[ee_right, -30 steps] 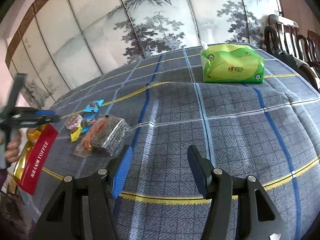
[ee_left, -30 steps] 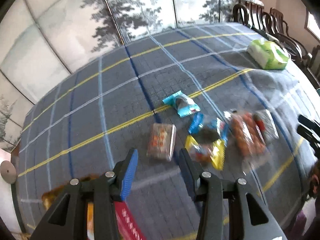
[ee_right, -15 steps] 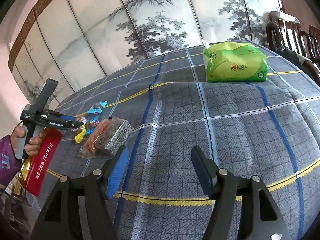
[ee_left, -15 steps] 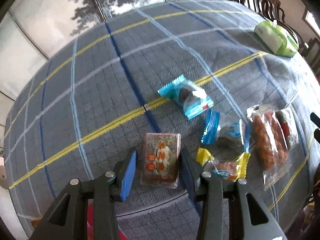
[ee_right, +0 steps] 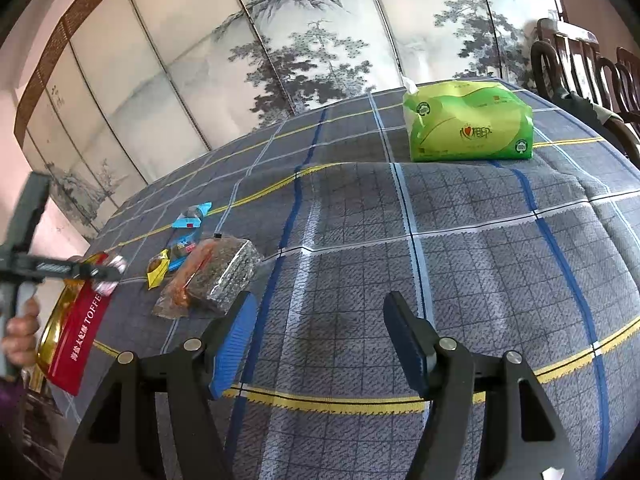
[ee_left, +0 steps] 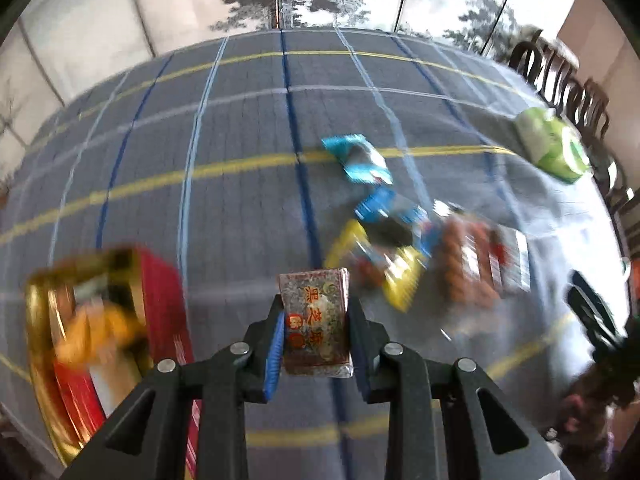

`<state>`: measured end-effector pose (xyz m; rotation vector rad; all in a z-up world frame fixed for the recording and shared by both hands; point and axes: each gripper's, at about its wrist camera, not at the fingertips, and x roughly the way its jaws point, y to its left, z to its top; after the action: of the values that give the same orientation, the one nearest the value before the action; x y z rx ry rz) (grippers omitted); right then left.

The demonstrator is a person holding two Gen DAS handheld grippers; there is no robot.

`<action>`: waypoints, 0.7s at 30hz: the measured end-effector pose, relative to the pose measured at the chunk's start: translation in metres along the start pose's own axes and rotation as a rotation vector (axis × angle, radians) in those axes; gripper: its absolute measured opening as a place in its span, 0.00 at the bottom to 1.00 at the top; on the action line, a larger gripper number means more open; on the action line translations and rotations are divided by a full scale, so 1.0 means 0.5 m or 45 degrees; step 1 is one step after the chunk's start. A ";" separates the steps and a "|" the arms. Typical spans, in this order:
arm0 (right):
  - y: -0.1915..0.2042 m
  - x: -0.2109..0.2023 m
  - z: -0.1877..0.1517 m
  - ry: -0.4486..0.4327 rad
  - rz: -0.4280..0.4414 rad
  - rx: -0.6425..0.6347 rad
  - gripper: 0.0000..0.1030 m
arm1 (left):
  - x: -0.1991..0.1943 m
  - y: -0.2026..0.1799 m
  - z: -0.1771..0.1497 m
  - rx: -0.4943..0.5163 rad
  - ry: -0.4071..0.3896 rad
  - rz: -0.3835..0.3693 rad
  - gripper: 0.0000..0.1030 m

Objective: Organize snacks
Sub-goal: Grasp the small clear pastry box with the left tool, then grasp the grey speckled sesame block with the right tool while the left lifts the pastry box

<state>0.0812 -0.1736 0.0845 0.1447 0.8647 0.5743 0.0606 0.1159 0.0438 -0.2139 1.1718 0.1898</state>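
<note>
snack in hand comes first: the left gripper (ee_left: 316, 330) has a small flat packet (ee_left: 315, 320) with red and dark printed characters between its two fingers, blue pad (ee_left: 276, 350) on one side and dark finger on the other, and its jaws are closing onto the packet's edges. the packet stands up out of the fingers, clear of the cloth in the right wrist view. just to that gripper's side lies the open gold toffee tin (ee_left: 72, 320) with its red lid (ee_right: 80, 332) marked toffee, at the near edge of the table; a hand (ee_right: 20, 332) grips the gripper's handle beside it.

a little further out on the grey plaid tablecloth (ee_right: 460, 264) the remaining snacks lie in a loose cluster: a yellow-ended candy (ee_right: 157, 269), a clear bag of orange-red snacks (ee_right: 188, 280) touching a silvery speckled packet (ee_right: 226, 270), then two blue-wrapped sweets (ee_right: 192, 216) beyond them, one behind the other.

the right gripper (ee_right: 320, 340) hovers over bare cloth, well apart from the cluster, its jaws parted with nothing between them.

far across the table sits a green tissue pack (ee_right: 468, 126). behind it stand dark wooden chairs (ee_right: 580, 60) and a folding screen (ee_right: 280, 40) painted with pine trees.
</note>
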 end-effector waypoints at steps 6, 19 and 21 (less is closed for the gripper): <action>0.014 0.003 -0.001 0.036 0.022 -0.051 0.62 | -0.055 -0.041 -0.078 0.014 -0.034 -0.010 0.28; 0.142 0.108 0.066 0.159 0.144 0.019 0.62 | -0.099 -0.066 -0.149 0.032 -0.056 -0.019 0.28; 0.160 0.128 0.068 0.170 0.067 -0.018 0.59 | -0.105 -0.067 -0.150 0.041 -0.071 -0.003 0.28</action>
<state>0.1057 -0.0687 0.0910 0.1174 0.9881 0.6450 -0.0174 0.0617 0.0666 -0.1807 1.1184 0.1734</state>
